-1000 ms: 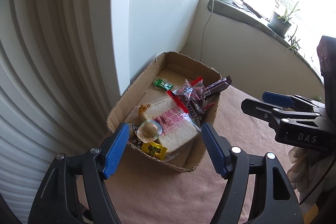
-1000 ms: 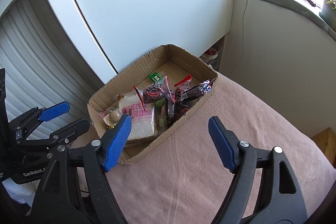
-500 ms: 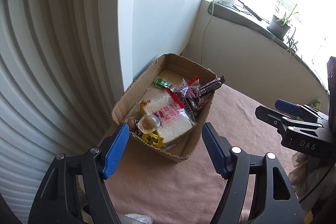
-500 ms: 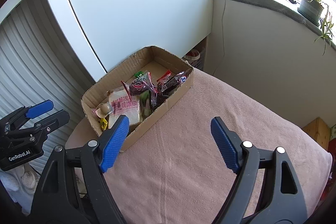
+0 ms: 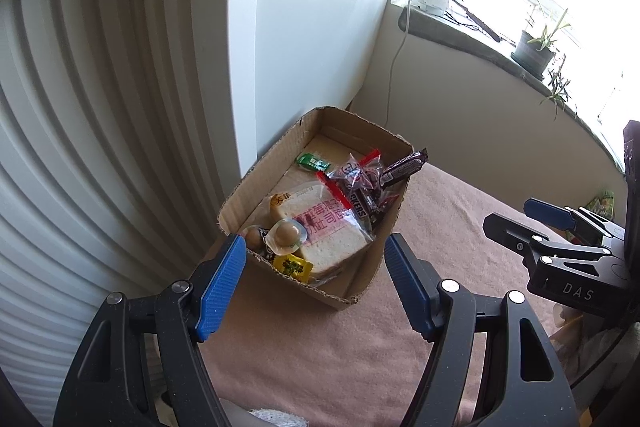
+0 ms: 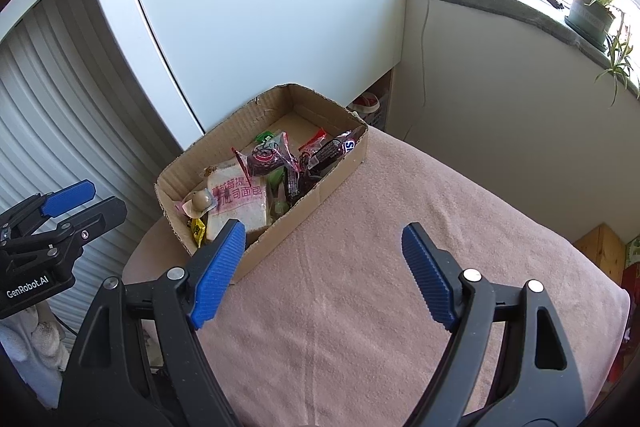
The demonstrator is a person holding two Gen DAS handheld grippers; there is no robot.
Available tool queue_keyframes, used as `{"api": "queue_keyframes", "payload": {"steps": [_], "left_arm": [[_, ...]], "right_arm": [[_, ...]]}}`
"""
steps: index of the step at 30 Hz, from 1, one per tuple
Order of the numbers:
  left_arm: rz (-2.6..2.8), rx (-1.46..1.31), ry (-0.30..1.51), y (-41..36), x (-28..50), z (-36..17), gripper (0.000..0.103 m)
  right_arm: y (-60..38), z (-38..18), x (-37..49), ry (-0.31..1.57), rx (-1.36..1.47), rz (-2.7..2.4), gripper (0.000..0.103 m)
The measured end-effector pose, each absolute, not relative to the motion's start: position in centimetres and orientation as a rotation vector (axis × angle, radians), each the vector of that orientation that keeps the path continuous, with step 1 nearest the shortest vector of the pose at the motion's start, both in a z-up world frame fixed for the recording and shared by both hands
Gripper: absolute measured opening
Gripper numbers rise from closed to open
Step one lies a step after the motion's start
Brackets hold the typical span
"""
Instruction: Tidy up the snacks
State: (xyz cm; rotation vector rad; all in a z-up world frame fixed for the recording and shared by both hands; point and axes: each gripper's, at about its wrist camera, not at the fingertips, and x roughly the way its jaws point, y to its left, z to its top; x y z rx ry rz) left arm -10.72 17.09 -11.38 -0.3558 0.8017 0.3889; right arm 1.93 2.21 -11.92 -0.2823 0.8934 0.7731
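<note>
**Snacks in the carton, both tools hanging empty above the pink cloth**

A table under a pink cloth (image 6: pixel 360 287) fills the near and right part of the scene; behind it stands a white cabinet panel (image 6: pixel 260 7), with a ribbed white shutter (image 5: pixel 80 147) to the left and a grey windowsill (image 6: pixel 500 7) far right, where a potted plant (image 6: pixel 592 11) sits in the glare. On the far left corner of the cloth rests an open cardboard box (image 6: pixel 320 195) — its long side runs from near left to far right, its far end touching or nearly touching the cabinet. All the snacks seen lie inside it; the largest is a bagged loaf of sliced bread (image 5: pixel 332 231) with pink print at the near end; across the right wall lean dark chocolate bar wrappers (image 5: pixel 404 165), one poking over the rim; a clear packet with red trim (image 5: pixel 356 171) sits between them and the bread. At the near left corner lies a round jelly cup (image 5: pixel 286 235), a small yellow sachet (image 5: pixel 292 265) just beside it; a small green sachet (image 5: pixel 310 159) lies alone on the box floor toward the far end.

The left gripper (image 5: pixel 312 283) hangs over the near end of the box, blue pads spread apart with nothing between them; the right gripper (image 6: pixel 324 267) hangs over bare cloth to the right of the box, its pads likewise spread wide and empty — neither touches anything.
</note>
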Motion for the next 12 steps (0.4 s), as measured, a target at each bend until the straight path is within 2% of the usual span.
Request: {"api": "queue_keyframes", "payload": {"steps": [12], "left_arm": [[0.386,-0.332,0.807,16.6,-10.3,-11.7,0.072]], "right_arm": [[1.0,-13.4,2.5,0.935,-0.264,0.737,0.083]]}}
